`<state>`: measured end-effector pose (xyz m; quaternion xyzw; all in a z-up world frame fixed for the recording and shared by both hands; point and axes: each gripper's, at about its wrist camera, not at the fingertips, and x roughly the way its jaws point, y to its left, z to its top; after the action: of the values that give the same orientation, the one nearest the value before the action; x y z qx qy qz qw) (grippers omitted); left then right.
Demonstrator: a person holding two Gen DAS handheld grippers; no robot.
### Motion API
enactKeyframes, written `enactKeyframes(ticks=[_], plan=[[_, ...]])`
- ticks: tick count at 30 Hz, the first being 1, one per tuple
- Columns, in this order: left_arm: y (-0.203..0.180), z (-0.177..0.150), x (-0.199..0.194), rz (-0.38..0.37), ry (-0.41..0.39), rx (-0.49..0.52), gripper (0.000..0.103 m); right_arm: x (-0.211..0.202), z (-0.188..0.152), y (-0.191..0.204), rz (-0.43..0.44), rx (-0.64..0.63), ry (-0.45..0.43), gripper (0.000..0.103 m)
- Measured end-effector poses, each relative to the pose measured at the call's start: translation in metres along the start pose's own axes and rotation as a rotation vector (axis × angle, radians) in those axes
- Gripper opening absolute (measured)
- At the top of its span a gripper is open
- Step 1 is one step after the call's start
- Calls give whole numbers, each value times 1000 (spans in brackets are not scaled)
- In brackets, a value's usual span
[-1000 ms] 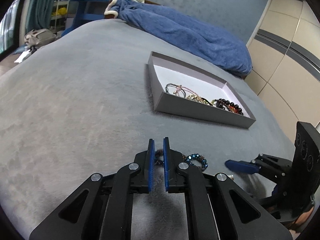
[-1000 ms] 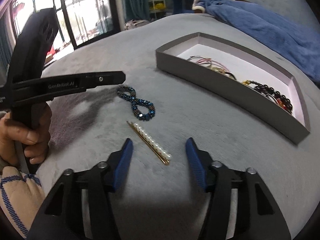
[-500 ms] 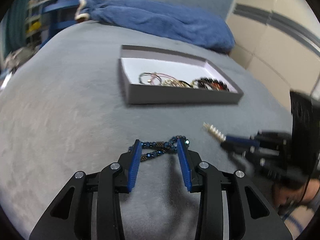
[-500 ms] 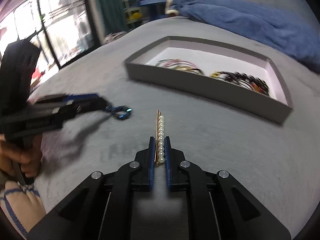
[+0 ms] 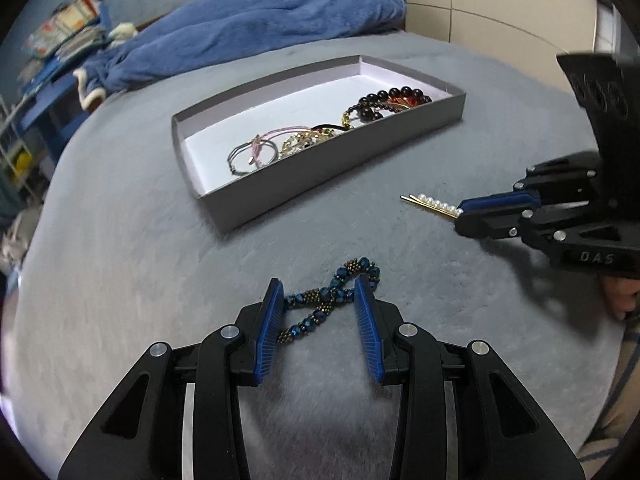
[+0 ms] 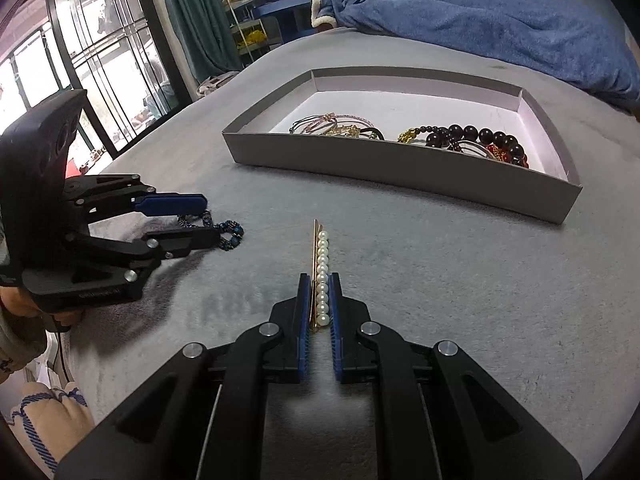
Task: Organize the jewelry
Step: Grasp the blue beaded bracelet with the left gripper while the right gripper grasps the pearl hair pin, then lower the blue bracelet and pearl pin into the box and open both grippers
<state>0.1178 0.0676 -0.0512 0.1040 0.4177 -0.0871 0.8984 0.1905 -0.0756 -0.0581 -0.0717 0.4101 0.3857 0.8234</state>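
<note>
Bed cover (image 5: 120,240): grey short-pile plush, matt, brush marks showing. Tray (image 5: 320,168): matt grey card walls, smooth white paper lining. Blue bracelet (image 5: 328,300): faceted glossy beads with duller bronze seed beads. Hair clip (image 6: 321,276): polished gold metal, satiny pearls. Dark bead bracelet (image 6: 472,136): glossy, glass-like. Gripper bodies matt black plastic, bright metal pins, ribbed blue pads (image 5: 270,332). Blanket (image 6: 500,24): blue fleece, fuzzy.

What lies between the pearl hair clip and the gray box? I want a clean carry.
Nothing visible: only bare gray bedcover separates the pearl hair clip, clamped in the right gripper, from the gray box; its near wall must be cleared.
</note>
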Motion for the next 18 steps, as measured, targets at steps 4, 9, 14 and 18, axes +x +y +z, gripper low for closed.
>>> enactKeyframes(ticks=[4, 9, 14, 18], plan=[[1, 4, 2, -27, -2, -28, 22, -2, 0, 0, 2, 1, -6, 9], [4, 4, -5, -64, -38, -74, 14, -7, 1, -2, 8, 10, -34, 9], [17, 10, -21, -113, -105, -169, 12, -17, 3, -6, 13, 29, -63, 9], [28, 21, -35, -150, -171, -246, 12, -23, 8, -6, 4, 18, -80, 9]])
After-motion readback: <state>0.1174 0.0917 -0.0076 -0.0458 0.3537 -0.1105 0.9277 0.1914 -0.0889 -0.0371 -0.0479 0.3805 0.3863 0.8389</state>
